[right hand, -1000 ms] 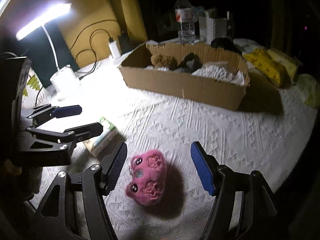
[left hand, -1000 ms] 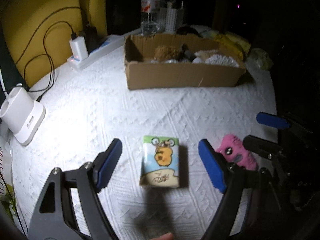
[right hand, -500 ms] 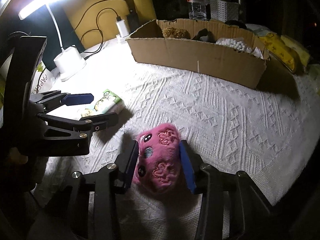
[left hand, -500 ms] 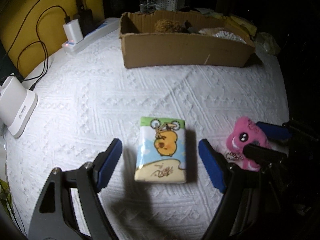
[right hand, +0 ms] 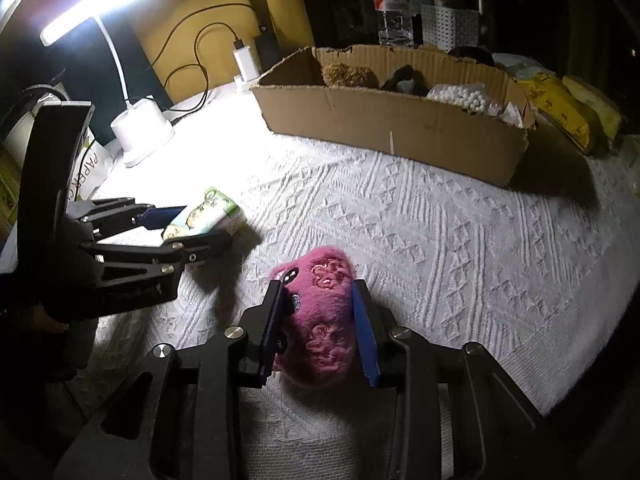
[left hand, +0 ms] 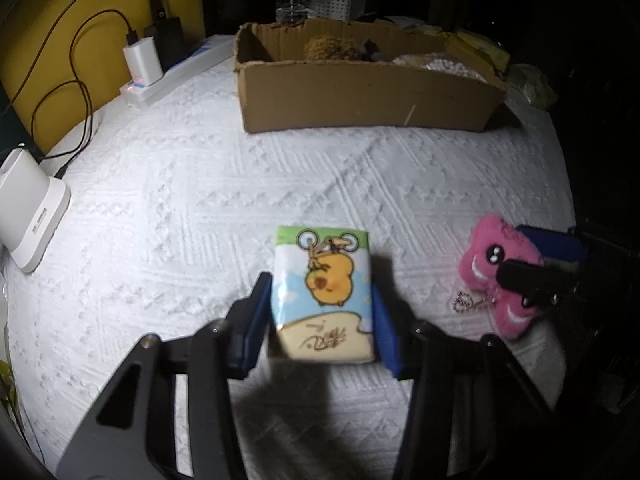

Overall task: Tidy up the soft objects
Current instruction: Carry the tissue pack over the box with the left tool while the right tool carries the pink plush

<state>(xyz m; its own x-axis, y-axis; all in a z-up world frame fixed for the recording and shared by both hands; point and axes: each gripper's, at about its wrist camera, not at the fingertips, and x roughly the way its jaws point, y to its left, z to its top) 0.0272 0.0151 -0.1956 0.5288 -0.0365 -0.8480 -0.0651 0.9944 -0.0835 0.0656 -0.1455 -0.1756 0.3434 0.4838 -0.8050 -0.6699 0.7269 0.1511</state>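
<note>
My left gripper point(left hand: 322, 320) is shut on a tissue pack point(left hand: 323, 292) printed with a yellow cartoon animal, low over the white bedspread. The pack and that gripper also show in the right wrist view point(right hand: 200, 222). My right gripper point(right hand: 318, 332) is shut on a pink plush toy point(right hand: 322, 316); the toy also shows at the right of the left wrist view point(left hand: 496, 272), with a small chain hanging from it. An open cardboard box point(left hand: 360, 96) holding soft items stands at the far side, also in the right wrist view point(right hand: 392, 120).
A white lamp base point(right hand: 142, 132) and a power strip with a charger point(left hand: 144, 68) sit at the left. A water bottle point(right hand: 394, 4) and white basket point(right hand: 448, 24) stand behind the box. Yellow packets point(right hand: 560, 100) lie to its right. The bedspread point(left hand: 200, 184) drops off at the right edge.
My left gripper has closed on the tissue pack, which lay between open jaws before. My right gripper closed on the pink plush half a second ago and still holds it.
</note>
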